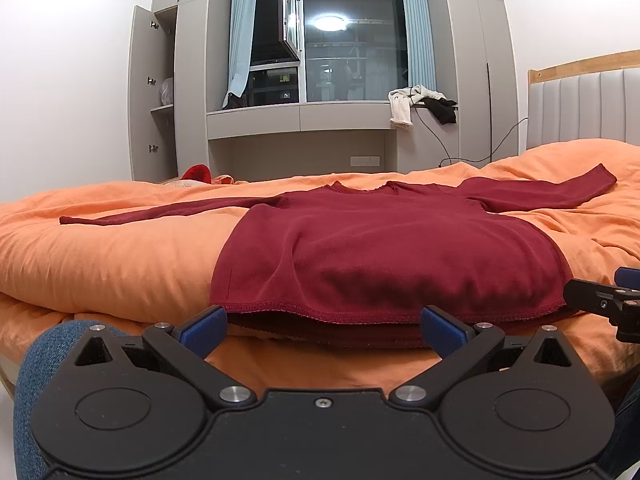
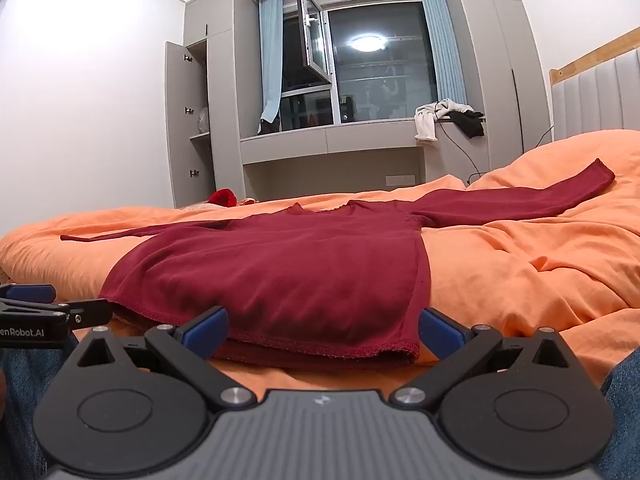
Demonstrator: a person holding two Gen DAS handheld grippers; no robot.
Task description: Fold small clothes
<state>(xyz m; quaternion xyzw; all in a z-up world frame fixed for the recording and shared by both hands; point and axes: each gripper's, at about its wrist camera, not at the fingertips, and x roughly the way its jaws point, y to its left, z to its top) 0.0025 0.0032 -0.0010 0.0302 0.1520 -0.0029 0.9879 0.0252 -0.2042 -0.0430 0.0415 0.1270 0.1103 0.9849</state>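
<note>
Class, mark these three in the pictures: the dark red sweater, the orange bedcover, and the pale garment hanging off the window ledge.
Dark red sweater (image 1: 384, 248): left wrist view, middle of its body.
Orange bedcover (image 2: 520, 280): right wrist view, bare stretch right of the sweater.
Pale garment (image 1: 401, 110): left wrist view, its hanging part.

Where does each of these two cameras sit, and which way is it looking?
Left wrist: on the left gripper, looking across the bed at the red sweater; open blue fingers and a denim-clad leg show.
Right wrist: on the right gripper, same direction; the left gripper's tip shows at left.
Shared: sweater, bed, window.
</note>
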